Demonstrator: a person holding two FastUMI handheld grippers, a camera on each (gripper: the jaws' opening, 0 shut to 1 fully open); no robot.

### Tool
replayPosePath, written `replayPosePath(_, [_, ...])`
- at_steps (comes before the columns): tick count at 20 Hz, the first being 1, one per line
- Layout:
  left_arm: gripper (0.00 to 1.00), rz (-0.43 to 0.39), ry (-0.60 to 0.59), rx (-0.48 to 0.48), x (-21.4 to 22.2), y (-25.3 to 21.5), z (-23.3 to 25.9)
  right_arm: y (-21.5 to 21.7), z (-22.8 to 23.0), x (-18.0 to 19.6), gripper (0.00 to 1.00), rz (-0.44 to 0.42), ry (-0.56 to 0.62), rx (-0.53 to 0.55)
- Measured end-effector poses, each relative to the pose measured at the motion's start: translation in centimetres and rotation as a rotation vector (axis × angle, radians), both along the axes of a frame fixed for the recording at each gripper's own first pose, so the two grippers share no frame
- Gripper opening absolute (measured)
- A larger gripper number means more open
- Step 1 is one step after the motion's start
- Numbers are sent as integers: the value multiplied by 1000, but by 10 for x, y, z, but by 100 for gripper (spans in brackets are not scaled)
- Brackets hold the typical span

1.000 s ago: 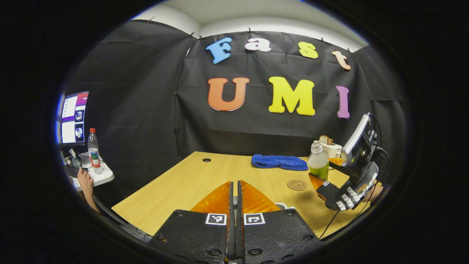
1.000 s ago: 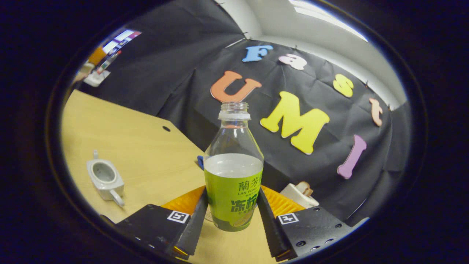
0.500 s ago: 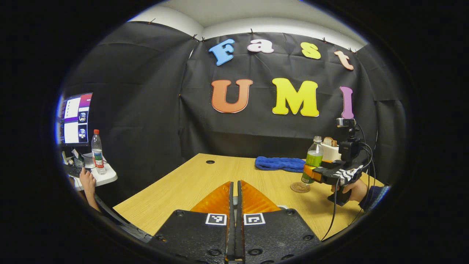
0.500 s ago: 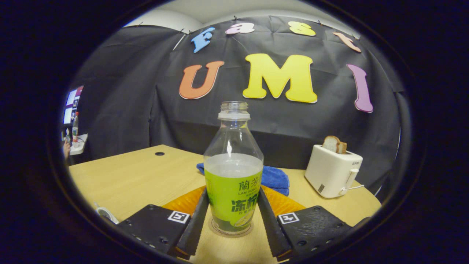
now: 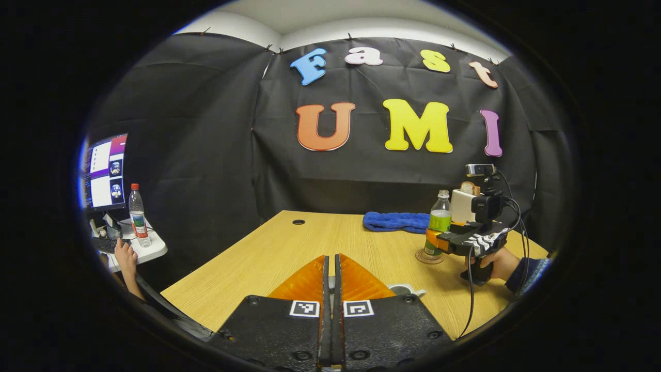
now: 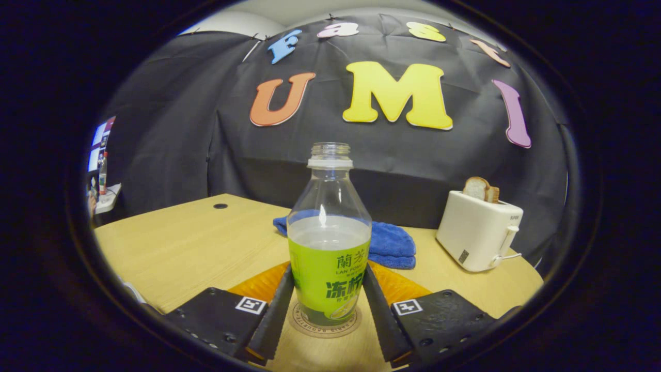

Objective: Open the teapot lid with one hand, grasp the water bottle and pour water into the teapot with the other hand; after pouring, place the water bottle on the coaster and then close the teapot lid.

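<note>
The open-topped water bottle point(image 6: 329, 248), with a green label and partly filled, stands upright on the round coaster point(image 6: 325, 323). My right gripper point(image 6: 328, 305) is shut on its lower body, one finger on each side. From the left gripper view the same bottle point(image 5: 439, 222), coaster point(image 5: 429, 257) and right gripper point(image 5: 439, 242) sit at the table's right, held by a hand. My left gripper point(image 5: 331, 274) is shut with a small pale piece pinched between its fingers, the lid itself hidden. The white teapot point(image 5: 405, 289) peeks out just right of those fingers.
A folded blue cloth point(image 6: 392, 243) lies behind the bottle. A white toaster point(image 6: 477, 230) with bread stands at the back right. Off the table's left are a monitor point(image 5: 106, 170), a red-capped bottle point(image 5: 137, 214) on a side shelf, and a person's hand point(image 5: 124, 256).
The right gripper brought the bottle from a tilt back upright, moved it right and lowered it onto the coaster. The left gripper stayed shut and barely shifted.
</note>
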State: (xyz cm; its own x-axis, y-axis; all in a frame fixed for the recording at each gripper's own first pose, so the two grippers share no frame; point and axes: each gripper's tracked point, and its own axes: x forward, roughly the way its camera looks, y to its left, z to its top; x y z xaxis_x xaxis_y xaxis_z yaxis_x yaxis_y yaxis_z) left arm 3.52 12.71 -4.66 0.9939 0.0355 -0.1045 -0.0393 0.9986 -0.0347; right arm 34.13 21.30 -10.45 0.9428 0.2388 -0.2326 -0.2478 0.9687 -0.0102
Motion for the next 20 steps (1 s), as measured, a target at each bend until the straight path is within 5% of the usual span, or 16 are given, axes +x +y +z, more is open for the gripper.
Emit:
replayPosePath(3, [3,-6,2,6,-1,-2,0,2,-5,-3,77,22,28,15])
replayPosePath(4, [3,-7,3,16,-1,-2,0,2,-2,-6,93,28,31,19])
replayPosePath(5, [3,-9,1,20,-1,-4,0,0,3,-10,98,32,22,31])
replayPosePath(12, [3,-31,-27,28,-6,-17,11,-12,59,-56,99,60,-57,77])
replayPosePath(20, [3,-122,-80,-17,-15,-46,29,-55,119,-165,97,42,-181,69])
